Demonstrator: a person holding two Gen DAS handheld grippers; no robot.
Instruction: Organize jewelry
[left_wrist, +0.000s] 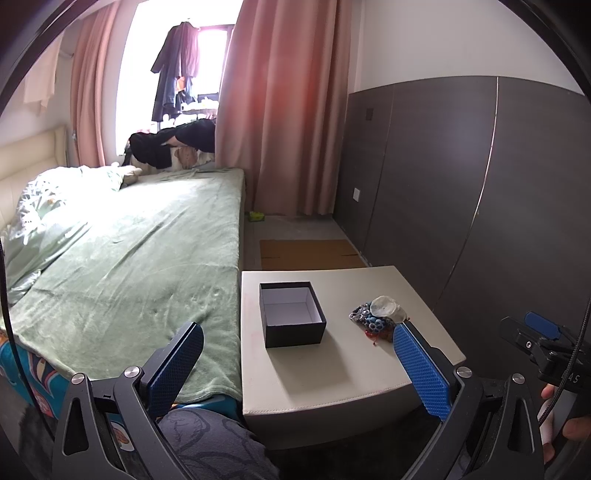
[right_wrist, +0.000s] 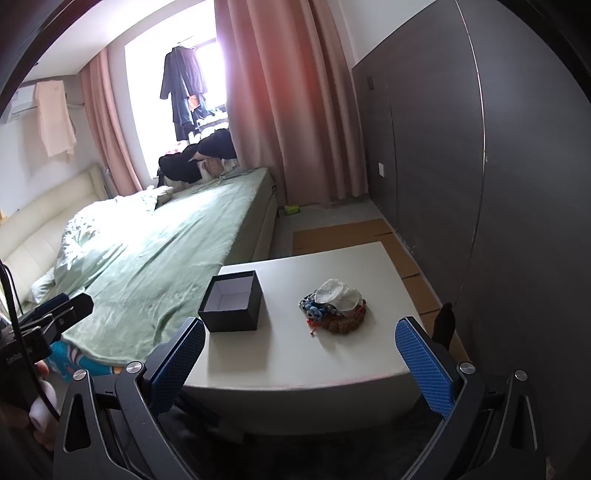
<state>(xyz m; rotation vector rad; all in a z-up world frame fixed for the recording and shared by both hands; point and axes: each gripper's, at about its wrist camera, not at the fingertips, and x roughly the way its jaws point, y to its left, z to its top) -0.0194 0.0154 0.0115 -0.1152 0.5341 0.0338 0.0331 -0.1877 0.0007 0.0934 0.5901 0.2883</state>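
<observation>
Black box is sitting open and empty on the pale worktop, bare surface lying all round it. Jewelry heap is lying right of the box, apart from it. Left gripper and right gripper are hovering short of the box, fingers spread wide, holding nothing. Individual pieces in the heap are hard to make out.

Both views look forward and slightly down from the near edge of the surface, toward the far curtain. The left view sits further left, over the bed; the right view sits further right. Both share the surface, box and bed.
</observation>
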